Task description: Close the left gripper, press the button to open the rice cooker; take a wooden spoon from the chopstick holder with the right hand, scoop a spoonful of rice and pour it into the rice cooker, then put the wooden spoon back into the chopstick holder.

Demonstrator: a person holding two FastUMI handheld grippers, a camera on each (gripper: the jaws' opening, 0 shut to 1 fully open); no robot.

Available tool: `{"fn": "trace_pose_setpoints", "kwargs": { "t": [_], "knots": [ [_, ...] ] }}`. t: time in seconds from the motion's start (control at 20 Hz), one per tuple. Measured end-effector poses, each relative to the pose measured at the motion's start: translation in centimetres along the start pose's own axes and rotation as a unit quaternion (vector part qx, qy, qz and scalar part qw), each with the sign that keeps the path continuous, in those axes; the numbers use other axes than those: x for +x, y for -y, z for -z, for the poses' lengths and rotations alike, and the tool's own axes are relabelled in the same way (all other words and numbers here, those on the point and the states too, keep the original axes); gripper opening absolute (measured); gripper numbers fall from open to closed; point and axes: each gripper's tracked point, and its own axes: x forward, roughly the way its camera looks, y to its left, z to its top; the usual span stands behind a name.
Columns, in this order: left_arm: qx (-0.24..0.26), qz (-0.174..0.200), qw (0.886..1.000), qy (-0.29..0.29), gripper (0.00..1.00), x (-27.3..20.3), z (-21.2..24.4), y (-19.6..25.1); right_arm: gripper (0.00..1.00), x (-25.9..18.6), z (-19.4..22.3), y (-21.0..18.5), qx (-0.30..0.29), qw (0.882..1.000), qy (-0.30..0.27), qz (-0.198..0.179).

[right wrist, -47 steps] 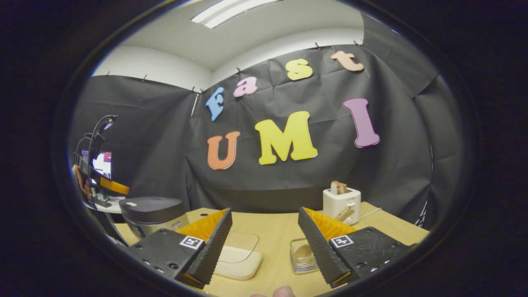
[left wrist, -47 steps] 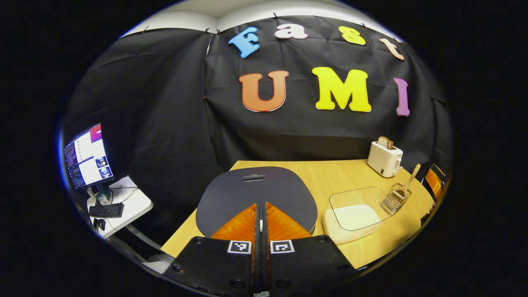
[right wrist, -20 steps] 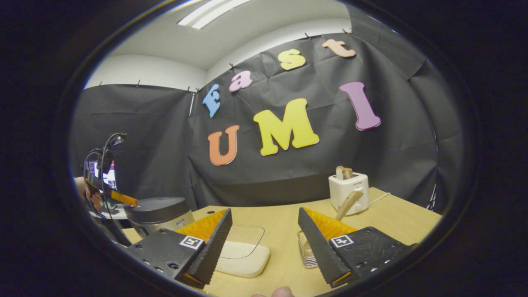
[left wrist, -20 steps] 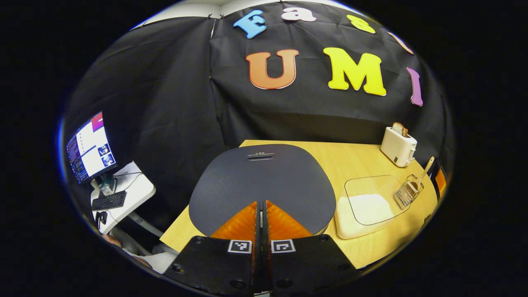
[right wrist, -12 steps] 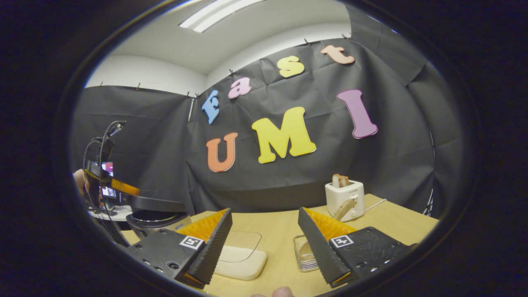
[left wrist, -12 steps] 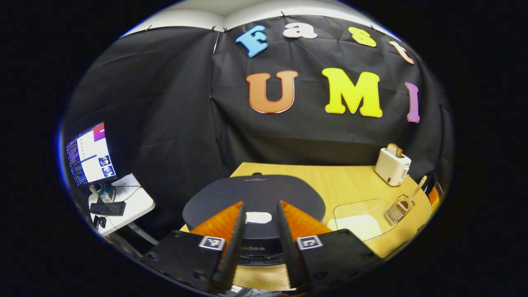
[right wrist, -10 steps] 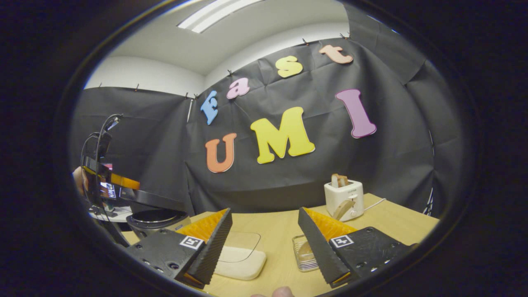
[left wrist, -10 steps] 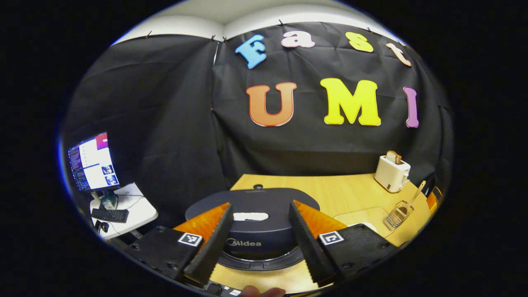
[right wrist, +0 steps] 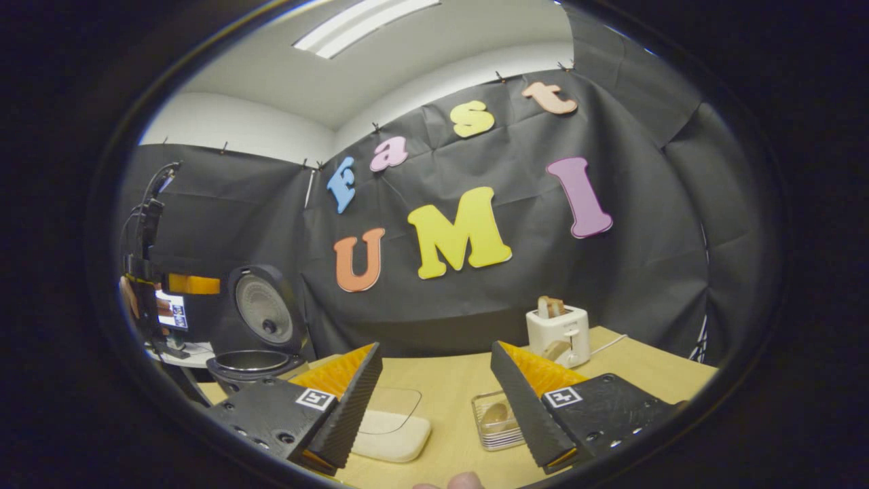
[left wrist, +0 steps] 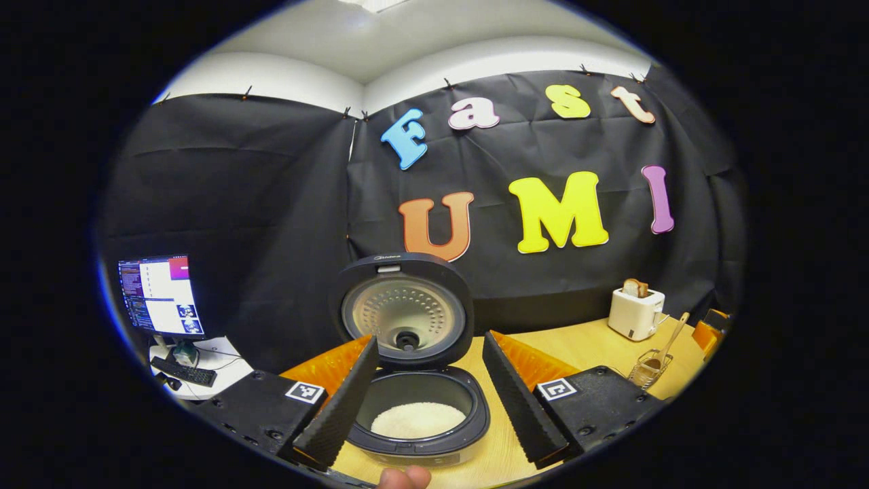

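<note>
Rice cooker (left wrist: 421, 407) open with rice (left wrist: 417, 420) inside; wooden spoon (left wrist: 665, 343) in chopstick holder (left wrist: 647, 370); both grippers spread wide, empty.

rice cooker (left wrist: 407, 319) dark grey | rice (left wrist: 417, 420) white | toaster (left wrist: 635, 314) cream

I am working in a staged recording booth inside an office-like room, not a real kitchen. Black cloth (left wrist: 258, 204) pinned along its top edge walls in a wooden desk (right wrist: 631, 370) set with kitchen props: a rice cooker (left wrist: 415, 353) at 6 o'clock in the left gripper view and a toaster (left wrist: 635, 314) at 3 o'clock. At 9 o'clock a monitor (left wrist: 161, 296) and keyboard (left wrist: 185, 371) sit on a white side table (left wrist: 227, 363). A ceiling light strip (right wrist: 360, 26) glows at 12 o'clock in the right gripper view.
</note>
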Motion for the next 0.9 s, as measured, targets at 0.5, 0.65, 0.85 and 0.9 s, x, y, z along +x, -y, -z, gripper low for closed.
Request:
{"fn": "trace_pose_setpoints", "kwargs": {
  "t": [0.5,0.65,0.85,0.9],
  "knots": [
    [-0.064,0.025,0.998,-0.005,0.98,-0.8,6.0,3.9,0.91,-1.7,1.2,5.9,-0.039,0.996,-0.044,0.072],
    [-0.061,0.019,0.998,0.019,0.98,-0.6,6.0,3.8,0.95,-0.6,2.1,7.3,-0.037,0.994,-0.063,0.084],
    [-0.046,0.015,0.998,0.027,0.98,-0.2,6.6,3.6,0.95,2.1,3.5,8.4,-0.036,0.991,-0.094,0.086],
    [-0.044,0.017,0.998,0.028,0.98,-0.2,6.7,3.6,0.96,2.8,4.3,8.5,-0.029,0.990,-0.111,0.079]
  ]
}}
